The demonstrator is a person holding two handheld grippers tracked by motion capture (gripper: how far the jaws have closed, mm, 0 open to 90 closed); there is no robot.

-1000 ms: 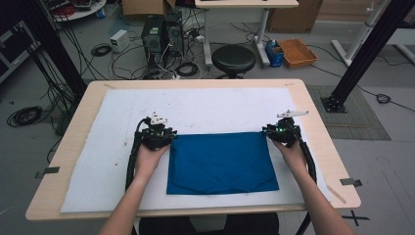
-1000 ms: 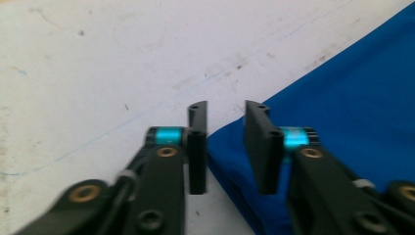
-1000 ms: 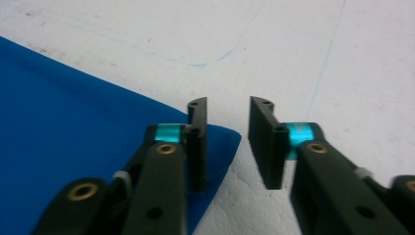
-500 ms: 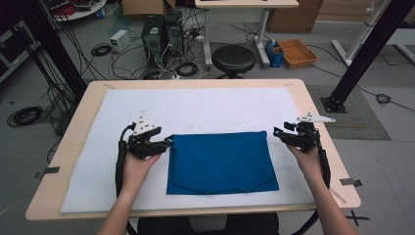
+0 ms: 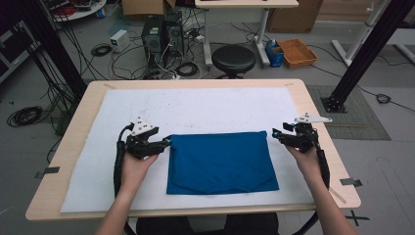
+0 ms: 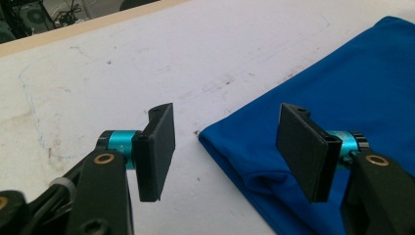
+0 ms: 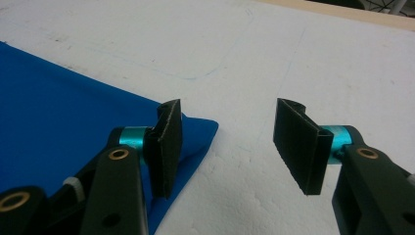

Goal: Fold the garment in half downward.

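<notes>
A blue cloth lies folded in a flat rectangle on the white mat. My left gripper hovers at its far left corner. In the left gripper view this gripper is open, its jaws having just been opening. The cloth's corner lies on the mat under the gap, and the pads do not touch it. My right gripper sits just off the far right corner. Seen in its own view, the right gripper is open after just opening, with bare mat in the gap and the cloth beside its left jaw.
The mat covers most of the wooden table, leaving a narrow wood border. Behind the table are a black stool, computer towers, floor cables and an orange tray. Black frame posts stand at the sides.
Both grippers have let go of the cloth's far corners, opened, and drawn outward to either side. The cloth now rests flat by itself.
</notes>
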